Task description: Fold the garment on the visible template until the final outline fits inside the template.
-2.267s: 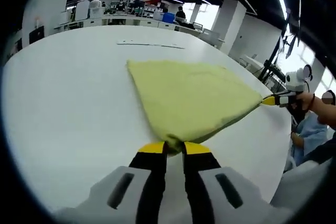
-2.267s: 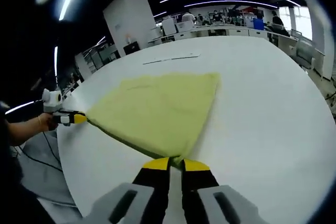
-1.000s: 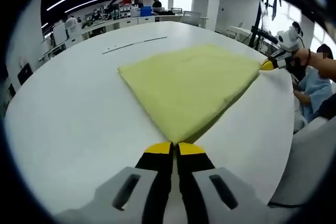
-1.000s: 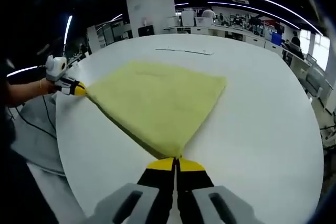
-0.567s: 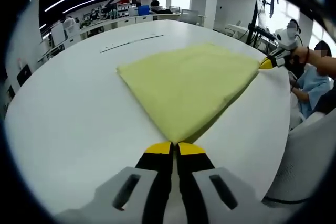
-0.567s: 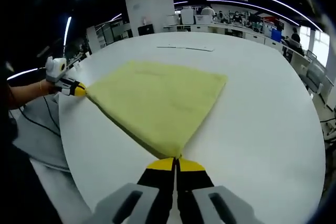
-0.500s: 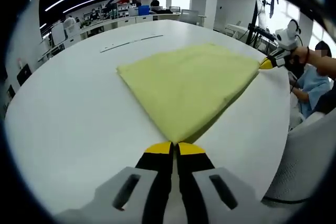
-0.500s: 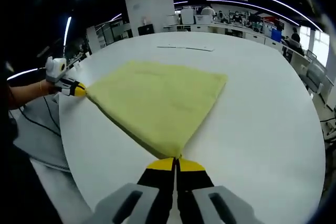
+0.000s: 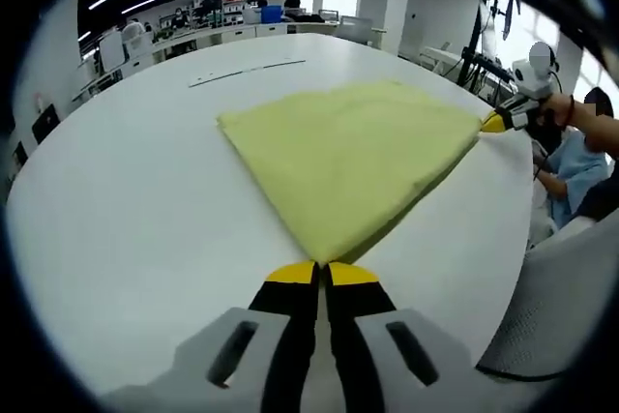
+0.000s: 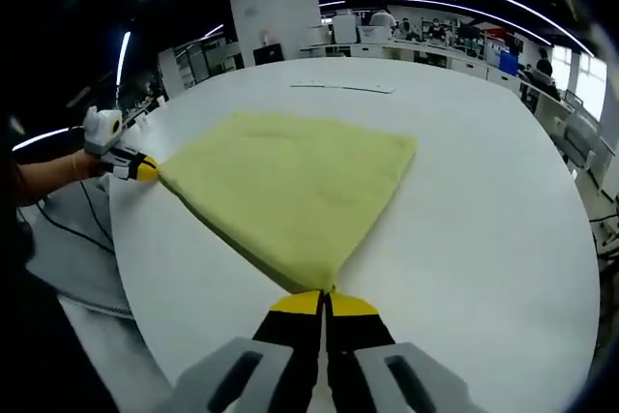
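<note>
Since the earlier frames the yellow garment has settled flatter on the white desk, while both grippers stay clamped on its two near corners: the left gripper on one, the right gripper on the other. The folded cloth's near edge runs taut between them, and it widens away toward the desk's middle. The thin template line beyond it is too faint to trace.

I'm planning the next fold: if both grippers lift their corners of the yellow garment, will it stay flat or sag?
The yellow garment looks soft, so it would probably sag between the left gripper and right gripper. Probably light; it lies thin on the white table.
</note>
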Demonstrator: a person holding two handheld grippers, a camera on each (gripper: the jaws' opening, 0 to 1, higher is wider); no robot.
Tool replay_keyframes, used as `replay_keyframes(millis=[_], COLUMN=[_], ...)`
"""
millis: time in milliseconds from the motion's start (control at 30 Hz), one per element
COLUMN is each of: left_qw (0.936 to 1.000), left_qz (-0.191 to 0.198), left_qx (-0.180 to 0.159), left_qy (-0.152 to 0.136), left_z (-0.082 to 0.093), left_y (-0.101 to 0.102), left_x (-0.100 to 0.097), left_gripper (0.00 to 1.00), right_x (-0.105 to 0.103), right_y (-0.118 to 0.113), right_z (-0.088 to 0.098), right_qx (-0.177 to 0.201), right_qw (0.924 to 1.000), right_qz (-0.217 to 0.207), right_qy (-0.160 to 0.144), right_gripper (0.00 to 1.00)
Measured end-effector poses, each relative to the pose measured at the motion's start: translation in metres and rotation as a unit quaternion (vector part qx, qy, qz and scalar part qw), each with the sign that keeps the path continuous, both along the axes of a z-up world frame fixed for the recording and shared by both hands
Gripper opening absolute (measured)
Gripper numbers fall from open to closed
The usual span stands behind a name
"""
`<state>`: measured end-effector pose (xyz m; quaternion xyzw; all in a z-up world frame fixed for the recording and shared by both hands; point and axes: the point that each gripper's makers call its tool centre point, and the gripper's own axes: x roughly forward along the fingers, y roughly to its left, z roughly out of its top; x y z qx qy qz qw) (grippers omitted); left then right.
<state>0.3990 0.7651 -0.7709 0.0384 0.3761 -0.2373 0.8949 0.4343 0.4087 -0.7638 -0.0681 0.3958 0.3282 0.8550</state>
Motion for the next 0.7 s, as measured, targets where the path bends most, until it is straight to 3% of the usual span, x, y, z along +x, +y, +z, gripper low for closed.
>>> replay_keyframes(millis=[200, 300, 500, 700], left_qw=[0.9999, 0.9996, 0.9988, 0.9933], left_qz=[0.008, 0.012, 0.019, 0.046], left_qx=[-0.015, -0.025, -0.038, -0.094], left_qy=[-0.003, -0.009, -0.023, -0.049], left_z=[0.003, 0.008, 0.020, 0.047], left_y=[-0.002, -0.004, -0.008, -0.017], left_x=[-0.002, -0.003, -0.002, 0.002], left_gripper=[0.07, 0.18, 0.35, 0.53], right_x=[0.003, 0.006, 0.007, 0.008], right_y=[0.001, 0.006, 0.010, 0.018], right_z=[0.004, 0.012, 0.024, 0.047], right_qx=[0.011, 0.039, 0.046, 0.068], right_qw=[0.9998, 0.9986, 0.9980, 0.9960], right_qz=[-0.017, -0.034, -0.036, -0.042], right_qy=[-0.006, -0.007, -0.024, -0.041], right_gripper=[0.01, 0.15, 0.40, 0.63])
